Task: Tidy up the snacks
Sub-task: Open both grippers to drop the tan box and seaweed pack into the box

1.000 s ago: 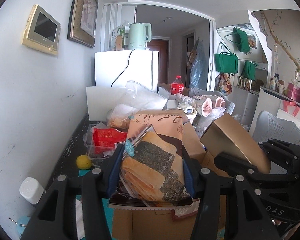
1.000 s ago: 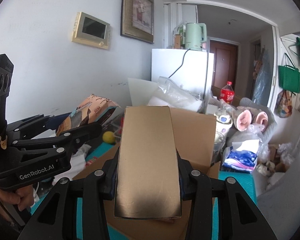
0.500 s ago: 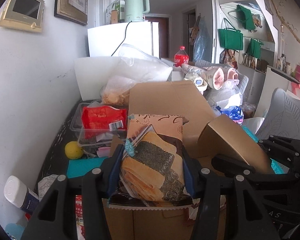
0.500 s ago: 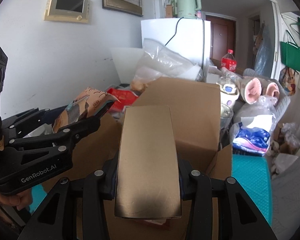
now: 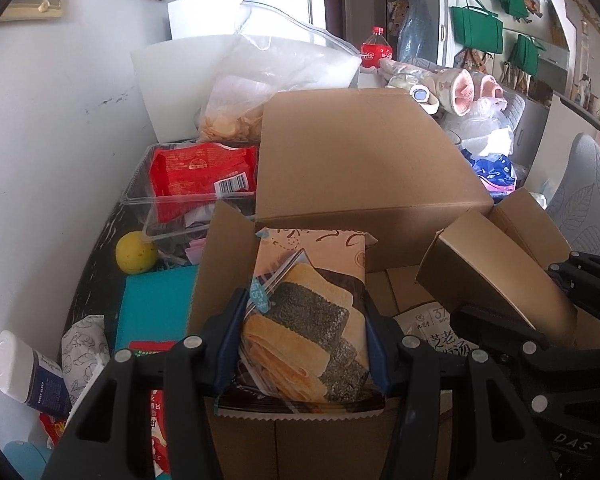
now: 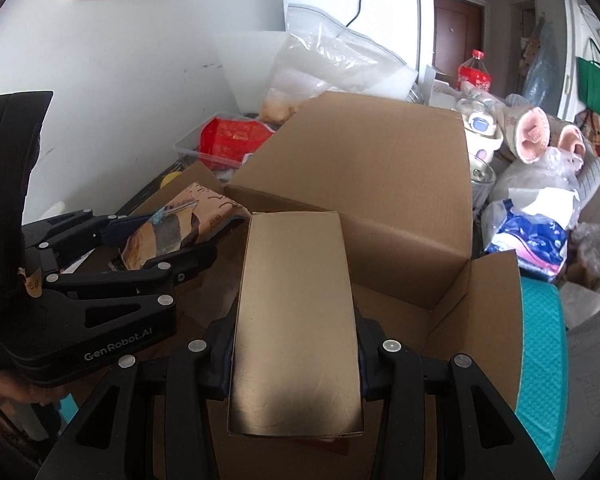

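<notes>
- Left gripper [image 5: 304, 344]: jaws clamped on the long sides of a snack pack [image 5: 306, 320], held label up with its top toward 12 o'clock. The side grip leaves the underside free to be set down.
- Right gripper [image 6: 296, 344]: jaws clamped on the sides of a gold box [image 6: 296, 316], long axis toward 12 o'clock, for the same likely reason.
- Carton [image 6: 380, 184]: open, flaps standing. Both items hang above its mouth, pack at 9 o'clock of the gold box; it is likely their destination.
- Printed packet [image 5: 436, 328]: already lies on the carton floor.
- Clear tub [image 5: 140, 200]: at 10 o'clock of the pack, outside the carton, holding a red bag [image 5: 202, 170]; apparently not yet sorted.
- Yellow ball [image 5: 137, 251]: just beside the tub.
</notes>
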The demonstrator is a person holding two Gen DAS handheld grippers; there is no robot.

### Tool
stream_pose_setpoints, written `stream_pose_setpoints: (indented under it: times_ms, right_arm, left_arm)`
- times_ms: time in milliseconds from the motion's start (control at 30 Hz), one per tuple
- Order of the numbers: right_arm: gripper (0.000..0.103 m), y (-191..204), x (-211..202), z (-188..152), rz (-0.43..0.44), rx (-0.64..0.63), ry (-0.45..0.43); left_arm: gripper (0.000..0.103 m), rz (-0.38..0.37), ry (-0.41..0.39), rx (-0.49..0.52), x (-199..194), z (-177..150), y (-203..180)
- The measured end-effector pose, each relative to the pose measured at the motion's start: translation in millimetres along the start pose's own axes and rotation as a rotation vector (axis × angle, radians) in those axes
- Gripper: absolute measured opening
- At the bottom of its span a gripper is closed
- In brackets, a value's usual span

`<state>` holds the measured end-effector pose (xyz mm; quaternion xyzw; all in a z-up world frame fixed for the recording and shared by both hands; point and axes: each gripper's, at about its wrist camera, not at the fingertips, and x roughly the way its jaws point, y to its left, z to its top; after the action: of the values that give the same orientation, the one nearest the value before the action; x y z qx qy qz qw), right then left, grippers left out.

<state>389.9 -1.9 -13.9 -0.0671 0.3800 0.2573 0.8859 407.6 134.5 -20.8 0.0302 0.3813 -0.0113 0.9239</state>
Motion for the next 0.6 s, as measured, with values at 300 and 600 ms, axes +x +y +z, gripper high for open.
stream_pose_setpoints:
  times_ms: [300,600]
  right_arm:
    - [0.057,-8,-3,1,-0.052,0.009,0.004]
    - [0.068,-13,-20,3,-0.096,0.001,-0.030]
  left_arm:
    - [0.053,0.059,0.025,0.030,2,2,-6]
    - [0.053,0.094,0.095,0.004,6,-1,-15]
